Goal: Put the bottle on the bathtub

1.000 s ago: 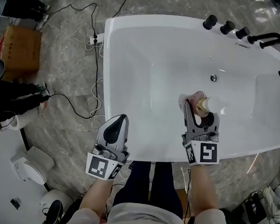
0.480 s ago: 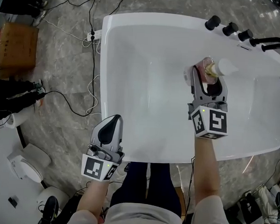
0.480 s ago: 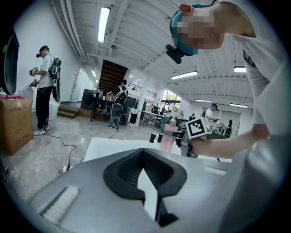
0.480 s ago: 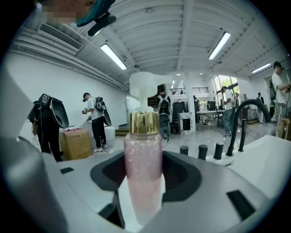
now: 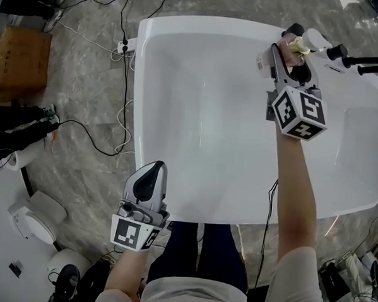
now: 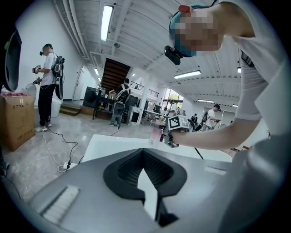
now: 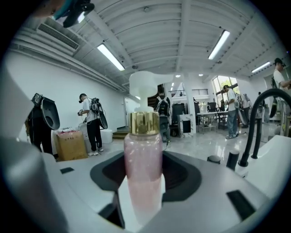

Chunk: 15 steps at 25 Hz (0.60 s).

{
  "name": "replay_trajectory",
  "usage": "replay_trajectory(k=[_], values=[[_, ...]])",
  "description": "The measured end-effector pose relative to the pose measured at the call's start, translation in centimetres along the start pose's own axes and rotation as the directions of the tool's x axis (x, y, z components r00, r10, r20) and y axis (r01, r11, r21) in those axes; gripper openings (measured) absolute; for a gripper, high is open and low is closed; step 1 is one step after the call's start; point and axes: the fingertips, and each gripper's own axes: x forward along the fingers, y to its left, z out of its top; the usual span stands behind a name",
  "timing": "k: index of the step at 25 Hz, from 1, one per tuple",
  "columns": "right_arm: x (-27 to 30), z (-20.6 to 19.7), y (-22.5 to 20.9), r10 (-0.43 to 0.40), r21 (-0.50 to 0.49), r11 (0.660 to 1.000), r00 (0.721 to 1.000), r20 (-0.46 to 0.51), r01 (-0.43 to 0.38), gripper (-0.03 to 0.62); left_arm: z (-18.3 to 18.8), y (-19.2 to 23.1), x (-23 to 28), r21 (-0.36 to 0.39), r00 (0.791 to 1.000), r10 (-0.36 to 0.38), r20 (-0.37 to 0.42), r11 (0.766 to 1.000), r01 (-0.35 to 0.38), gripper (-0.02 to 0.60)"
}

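Bottle (image 7: 143, 168), clamped between right gripper (image 5: 292, 56) jaws, has moved from basin to bathtub (image 5: 140, 113) rim; release likely next. Left gripper (image 5: 152, 170) jaws closed, empty.

My head camera looks steeply down on the tub (image 5: 203, 116); each gripper camera looks closely along my jaws, that on the left gripper (image 5: 152, 170) also catching tub and right gripper (image 6: 163, 137).

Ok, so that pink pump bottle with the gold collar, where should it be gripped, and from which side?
Grip the pink pump bottle on its straight round body, below the gold collar, coming in level from the side. The body is even; the white pump head above is wide and lopsided. The right gripper holds it that way now.
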Motion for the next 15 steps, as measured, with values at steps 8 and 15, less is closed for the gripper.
replay_trajectory(k=[8, 15], values=[[5.5, 1.6, -2.9, -0.103, -0.018, 0.994, 0.994, 0.032, 0.104, 0.222, 0.1, 0.8, 0.0, -0.003, 1.0, 0.03, 0.0, 1.0, -0.03, -0.003], [9.4, 1.3, -5.4, -0.182, 0.025, 0.983, 0.983, 0.029, 0.181, 0.221, -1.1, 1.7, -0.3, -0.016, 0.999, 0.043, -0.033, 0.999, -0.044, -0.003]])
